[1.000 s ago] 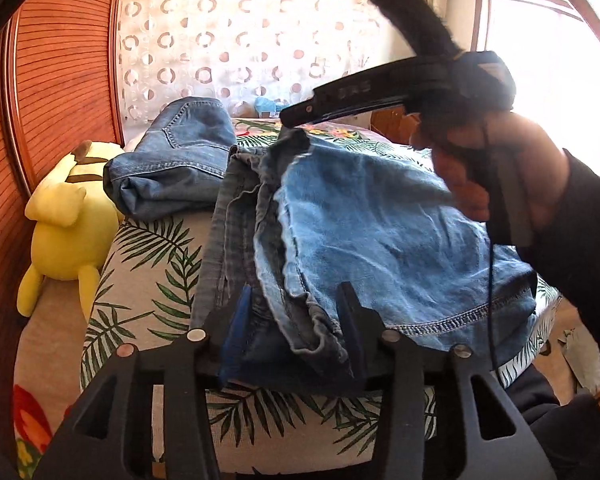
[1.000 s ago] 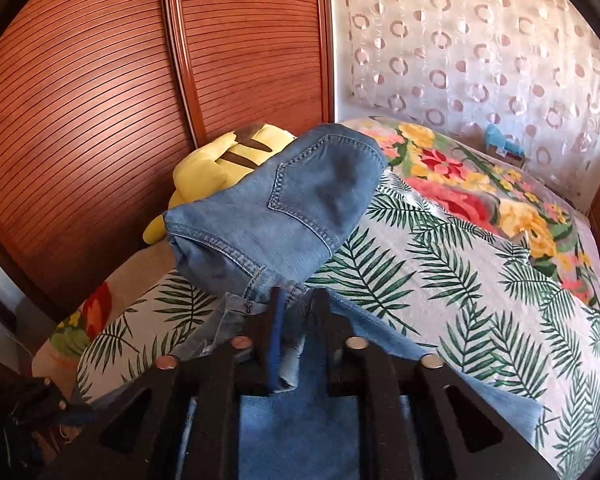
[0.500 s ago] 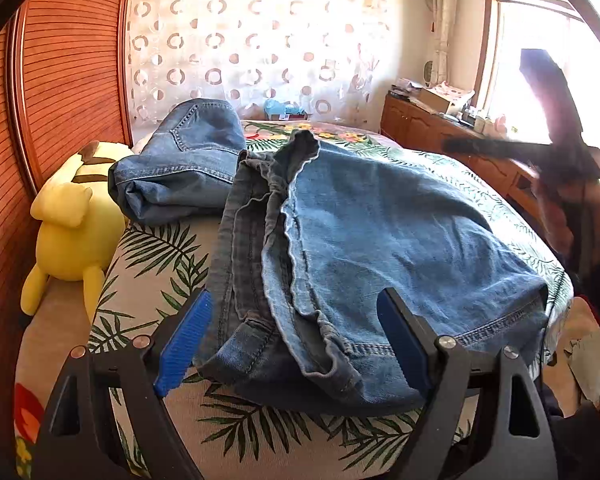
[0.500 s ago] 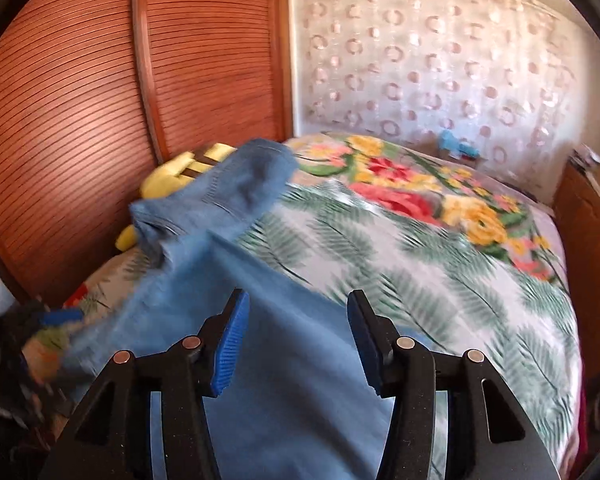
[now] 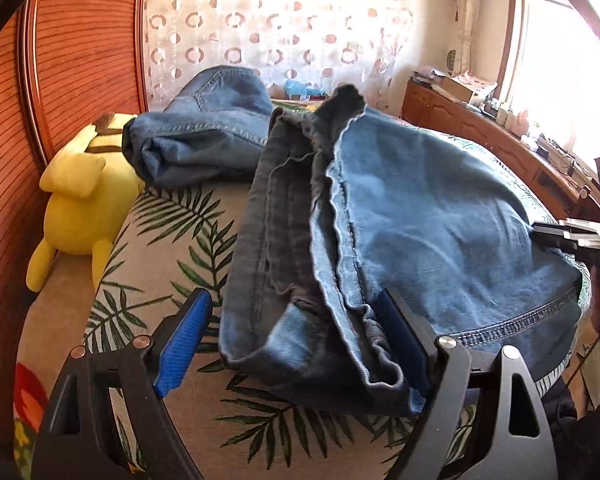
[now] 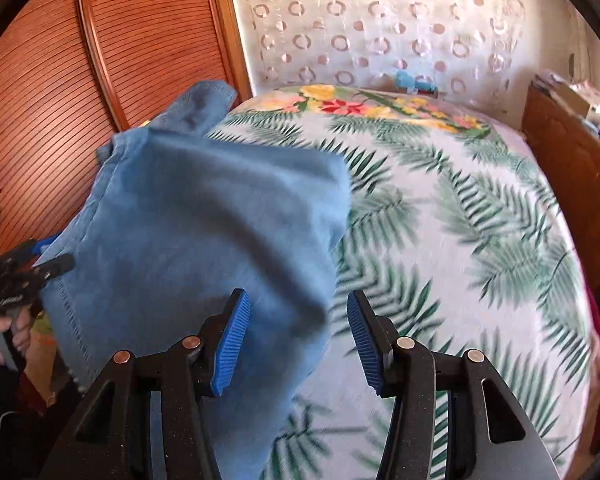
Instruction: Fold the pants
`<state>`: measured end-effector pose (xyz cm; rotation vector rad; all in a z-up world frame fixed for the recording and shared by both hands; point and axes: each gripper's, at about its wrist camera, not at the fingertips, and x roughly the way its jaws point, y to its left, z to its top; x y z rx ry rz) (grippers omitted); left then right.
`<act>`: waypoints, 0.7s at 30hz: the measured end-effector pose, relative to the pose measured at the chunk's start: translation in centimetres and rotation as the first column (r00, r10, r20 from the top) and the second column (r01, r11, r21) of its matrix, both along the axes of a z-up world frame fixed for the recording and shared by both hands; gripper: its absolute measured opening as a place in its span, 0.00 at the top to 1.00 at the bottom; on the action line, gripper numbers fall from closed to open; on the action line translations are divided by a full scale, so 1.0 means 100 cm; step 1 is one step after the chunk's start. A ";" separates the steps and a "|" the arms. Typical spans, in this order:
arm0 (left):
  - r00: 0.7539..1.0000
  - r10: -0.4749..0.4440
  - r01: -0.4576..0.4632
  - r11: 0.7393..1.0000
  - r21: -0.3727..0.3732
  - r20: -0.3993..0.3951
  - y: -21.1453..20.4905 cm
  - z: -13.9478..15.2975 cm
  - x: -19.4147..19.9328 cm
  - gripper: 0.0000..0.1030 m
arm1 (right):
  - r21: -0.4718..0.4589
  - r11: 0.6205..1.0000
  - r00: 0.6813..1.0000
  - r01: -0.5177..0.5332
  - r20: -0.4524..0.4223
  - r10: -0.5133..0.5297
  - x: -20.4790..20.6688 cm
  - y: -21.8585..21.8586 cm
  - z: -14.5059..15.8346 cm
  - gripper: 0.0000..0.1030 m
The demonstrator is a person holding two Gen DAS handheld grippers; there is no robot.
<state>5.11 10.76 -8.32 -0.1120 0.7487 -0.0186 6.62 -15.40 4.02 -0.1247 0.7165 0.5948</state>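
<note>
Left gripper: the left gripper [image 5: 296, 344] is released, its blue-padded fingers [image 5: 182, 340] spread wide on either side of the bunched near end of the jeans, gripping nothing.
Right gripper: the right gripper [image 6: 298, 338] is likewise released, fingers [image 6: 232, 344] apart above the bed, the left one over the denim and the right one over bare cover; nothing is between them.
Pants: the folded jeans [image 5: 400, 240] lie across the near edge of the bed, layers stacked, seams and hem showing, one hemmed end hanging at the near right corner.
Second pair: a folded pair of jeans [image 5: 204, 140] lies at the bed's left edge, beyond the first pair and close beside it.
Bed: the bed [image 6: 480, 220] carries a palm-leaf cover with flowers toward its far edge.
Plush: a yellow plush toy [image 5: 80, 196] sits against the bed's left edge, beside the slatted wooden wardrobe doors [image 6: 60, 80].
Far side: a circle-patterned curtain [image 6: 380, 20] hangs past the far edge.
</note>
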 end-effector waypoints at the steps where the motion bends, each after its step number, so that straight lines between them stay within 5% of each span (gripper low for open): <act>1: 1.000 0.000 0.000 1.000 -0.005 0.000 0.001 -0.001 -0.001 0.18 | -0.002 1.000 1.000 0.001 -0.008 -0.001 -0.001 -0.002 -0.004 0.49; 5: 1.000 -0.003 0.003 1.000 -0.008 0.002 0.002 -0.002 -0.002 0.18 | -0.001 1.000 1.000 0.000 -0.029 0.000 -0.010 -0.003 -0.022 0.49; 14: 1.000 0.000 0.000 1.000 -0.016 0.002 0.002 -0.005 -0.002 0.18 | 0.023 0.999 1.000 0.029 0.006 -0.029 0.015 -0.012 -0.005 0.43; 21: 1.000 -0.001 0.001 1.000 -0.019 0.006 0.003 -0.007 -0.002 0.18 | 0.046 0.999 0.998 0.022 -0.052 -0.019 0.039 -0.009 -0.015 0.42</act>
